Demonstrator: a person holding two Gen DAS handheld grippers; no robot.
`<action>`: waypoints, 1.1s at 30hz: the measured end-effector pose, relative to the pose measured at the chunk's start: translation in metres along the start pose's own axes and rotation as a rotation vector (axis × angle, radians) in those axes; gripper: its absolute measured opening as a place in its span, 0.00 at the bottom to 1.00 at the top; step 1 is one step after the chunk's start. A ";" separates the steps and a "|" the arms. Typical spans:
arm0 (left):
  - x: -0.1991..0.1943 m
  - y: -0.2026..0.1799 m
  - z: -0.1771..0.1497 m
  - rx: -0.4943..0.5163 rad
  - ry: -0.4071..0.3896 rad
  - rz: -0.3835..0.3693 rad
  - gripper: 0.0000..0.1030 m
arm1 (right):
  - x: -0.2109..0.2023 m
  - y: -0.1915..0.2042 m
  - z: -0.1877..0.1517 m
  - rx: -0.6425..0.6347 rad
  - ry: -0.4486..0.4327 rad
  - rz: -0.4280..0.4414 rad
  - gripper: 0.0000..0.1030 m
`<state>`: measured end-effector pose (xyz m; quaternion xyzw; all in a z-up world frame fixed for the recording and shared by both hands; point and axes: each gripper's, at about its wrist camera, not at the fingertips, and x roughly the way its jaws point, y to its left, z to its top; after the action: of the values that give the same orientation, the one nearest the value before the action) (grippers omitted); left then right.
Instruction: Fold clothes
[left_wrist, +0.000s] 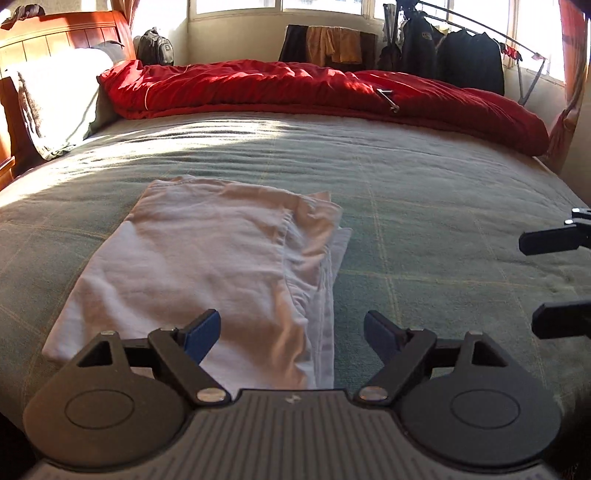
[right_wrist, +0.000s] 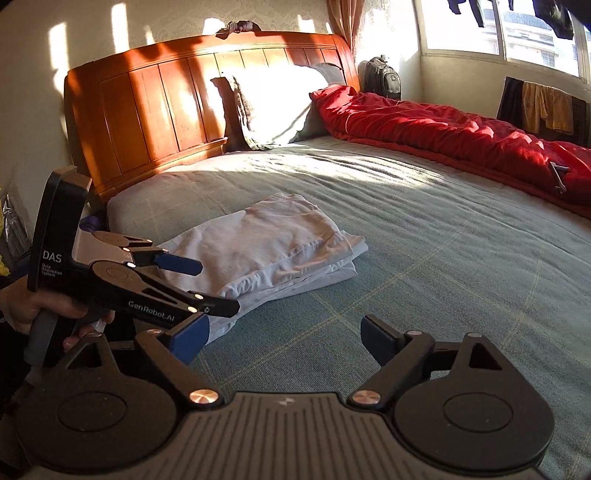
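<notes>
a folded white garment (left_wrist: 207, 273) is seen lying on a green bedspread (left_wrist: 424, 206) at centre left. both the left gripper (left_wrist: 291, 332) and the right gripper (right_wrist: 284, 338) are held apart, empty, at the bottom of frame.

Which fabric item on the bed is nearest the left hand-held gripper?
The folded white garment, lying right below the open left hand-held gripper. The red duvet and pillow lie far across the bed.

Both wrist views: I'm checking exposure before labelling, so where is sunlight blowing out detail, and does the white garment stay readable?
Left wrist view: the pillow is washed out by sun, while the folded white garment keeps its creases. Right wrist view: the pillow glares white, the headboard carries striped shadows, and the garment is readable.
</notes>
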<state>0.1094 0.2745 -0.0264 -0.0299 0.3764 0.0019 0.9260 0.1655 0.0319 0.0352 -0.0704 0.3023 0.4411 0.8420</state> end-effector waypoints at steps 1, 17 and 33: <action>0.002 -0.004 -0.005 -0.009 0.012 -0.017 0.84 | -0.003 0.000 -0.001 0.007 0.000 -0.002 0.91; -0.069 -0.046 -0.020 -0.072 -0.176 0.176 0.97 | -0.037 0.001 -0.012 0.037 0.002 -0.058 1.00; -0.138 -0.063 -0.038 -0.212 -0.297 0.369 0.99 | -0.045 0.021 -0.025 0.006 0.041 -0.127 1.00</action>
<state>-0.0140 0.2120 0.0461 -0.0572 0.2329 0.2147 0.9468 0.1187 0.0036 0.0435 -0.0961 0.3155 0.3842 0.8623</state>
